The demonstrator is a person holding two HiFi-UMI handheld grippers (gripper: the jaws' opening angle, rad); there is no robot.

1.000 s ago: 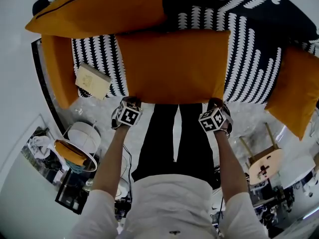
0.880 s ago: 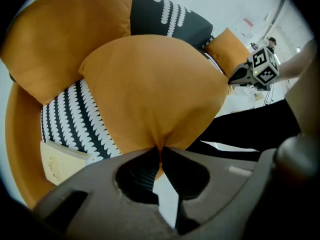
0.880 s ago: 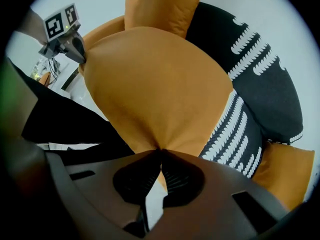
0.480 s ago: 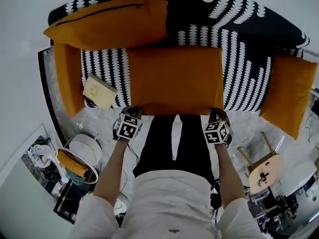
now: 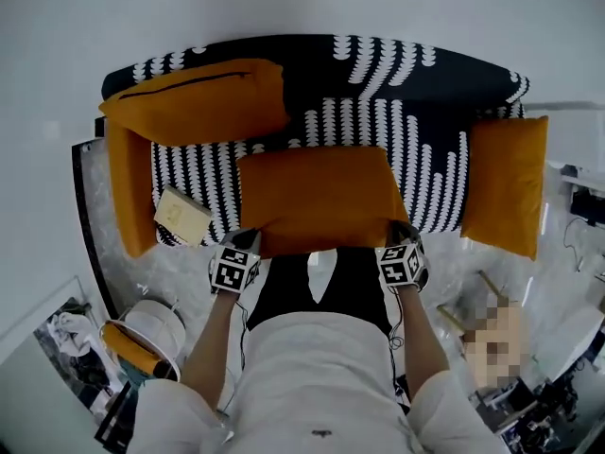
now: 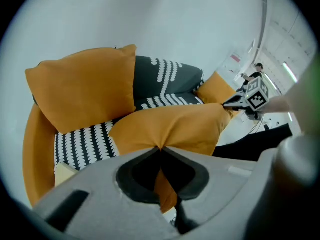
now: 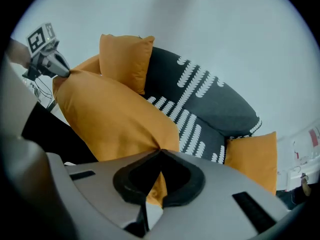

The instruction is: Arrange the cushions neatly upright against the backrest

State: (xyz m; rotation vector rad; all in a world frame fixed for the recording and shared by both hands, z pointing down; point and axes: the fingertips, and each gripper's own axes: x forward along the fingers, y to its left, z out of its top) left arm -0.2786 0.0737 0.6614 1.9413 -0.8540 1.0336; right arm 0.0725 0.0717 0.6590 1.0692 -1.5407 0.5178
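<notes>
Carry step, likely: left gripper (image 6: 160,149) and right gripper (image 7: 160,150) each pinch a cushion (image 5: 317,197) corner, before the backrest (image 5: 397,74); next, stand it upright there.

Pale book (image 5: 182,218) lying flat on sofa seat (image 5: 194,170), near its left end, sitting askew. White round container (image 5: 159,322) standing on glossy pale floor (image 5: 184,272) at lower left, orange item (image 5: 126,345) showing at its rim. Cluttered flat panel (image 5: 59,322) lying further left. Plain pale wall (image 5: 302,3) filling top of head view. Dark gear and cables (image 5: 544,414) crowding lower right corner. Person wearing white top (image 5: 317,376) and black trousers (image 5: 326,274).
</notes>
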